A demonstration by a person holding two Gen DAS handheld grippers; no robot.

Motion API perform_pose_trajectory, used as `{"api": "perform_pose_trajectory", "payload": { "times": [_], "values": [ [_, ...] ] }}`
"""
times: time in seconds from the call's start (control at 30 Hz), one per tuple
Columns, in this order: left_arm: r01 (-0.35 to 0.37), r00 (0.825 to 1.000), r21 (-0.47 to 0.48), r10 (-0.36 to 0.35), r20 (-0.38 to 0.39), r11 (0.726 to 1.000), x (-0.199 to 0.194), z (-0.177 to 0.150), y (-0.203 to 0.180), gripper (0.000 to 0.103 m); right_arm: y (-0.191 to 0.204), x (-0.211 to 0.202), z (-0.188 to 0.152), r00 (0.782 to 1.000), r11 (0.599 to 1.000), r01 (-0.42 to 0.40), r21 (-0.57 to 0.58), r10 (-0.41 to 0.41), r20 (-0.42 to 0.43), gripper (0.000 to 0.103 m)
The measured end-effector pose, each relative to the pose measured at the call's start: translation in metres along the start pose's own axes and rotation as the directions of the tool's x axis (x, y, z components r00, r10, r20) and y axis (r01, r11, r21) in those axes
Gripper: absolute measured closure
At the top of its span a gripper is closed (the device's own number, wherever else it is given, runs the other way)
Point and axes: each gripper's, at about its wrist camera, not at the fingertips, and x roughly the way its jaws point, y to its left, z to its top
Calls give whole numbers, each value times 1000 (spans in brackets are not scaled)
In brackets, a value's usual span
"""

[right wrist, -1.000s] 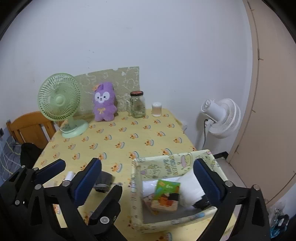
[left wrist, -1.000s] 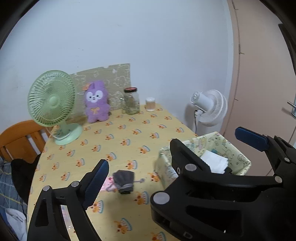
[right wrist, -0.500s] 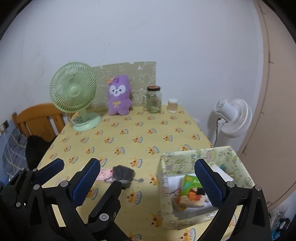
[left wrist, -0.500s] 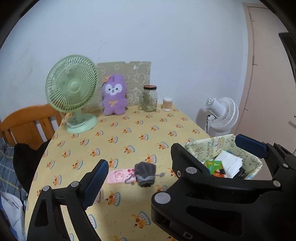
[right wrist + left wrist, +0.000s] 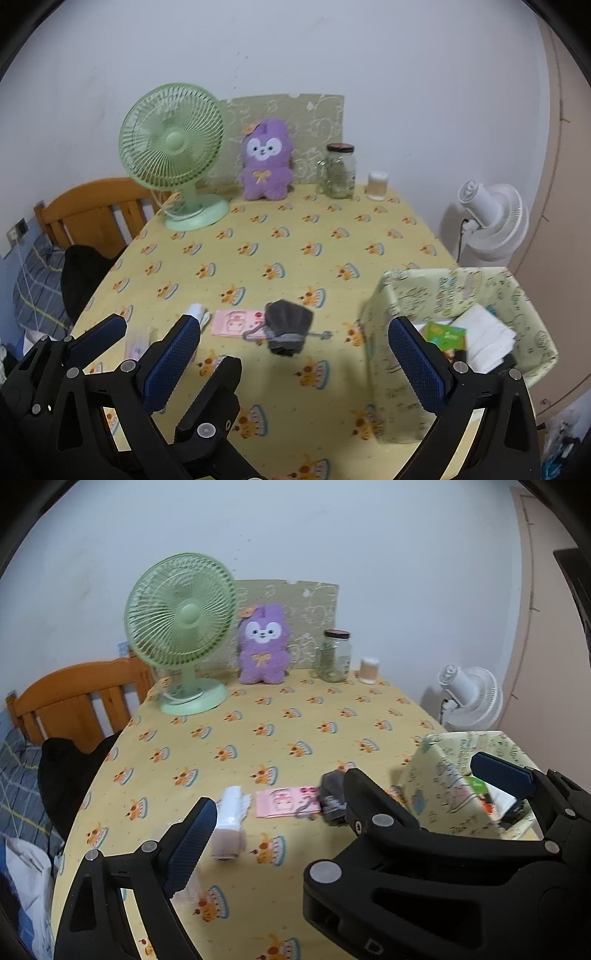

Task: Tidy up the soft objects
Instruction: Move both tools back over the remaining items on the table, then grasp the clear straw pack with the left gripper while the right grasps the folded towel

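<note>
Grey drawstring fabric pouch (image 5: 288,326): near table's front edge, beside yellow fabric bin (image 5: 406,291), uncollected.
Left gripper (image 5: 343,812): wide, empty.
Right gripper (image 5: 295,354): wide, empty, apparently approaching pouch.

White wall (image 5: 295,48), wooden chair (image 5: 92,210), yellow-clothed table (image 5: 280,240), white floor fan (image 5: 491,218), beige door (image 5: 565,147)

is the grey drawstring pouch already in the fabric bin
No, the grey drawstring pouch lies on the tablecloth, left of the fabric bin.
</note>
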Motion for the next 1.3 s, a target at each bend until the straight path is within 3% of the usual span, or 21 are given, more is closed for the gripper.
{"api": "perform_pose_trajectory", "payload": {
  "times": [0.83, 1.03, 1.3],
  "values": [
    [-97, 985, -94, 82, -149, 991, 46, -46, 73, 11, 67, 77, -37, 985, 995, -88, -49, 80, -152, 0],
    [-120, 975, -101, 98, -199, 988, 58, -54, 84, 21, 78, 94, -43, 976, 992, -112, -50, 101, -194, 0],
    [-124, 967, -105, 96, -235, 987, 68, -60, 93, 25, 86, 108, -49, 966, 992, -116, -54, 100, -238, 0]
  ]
}}
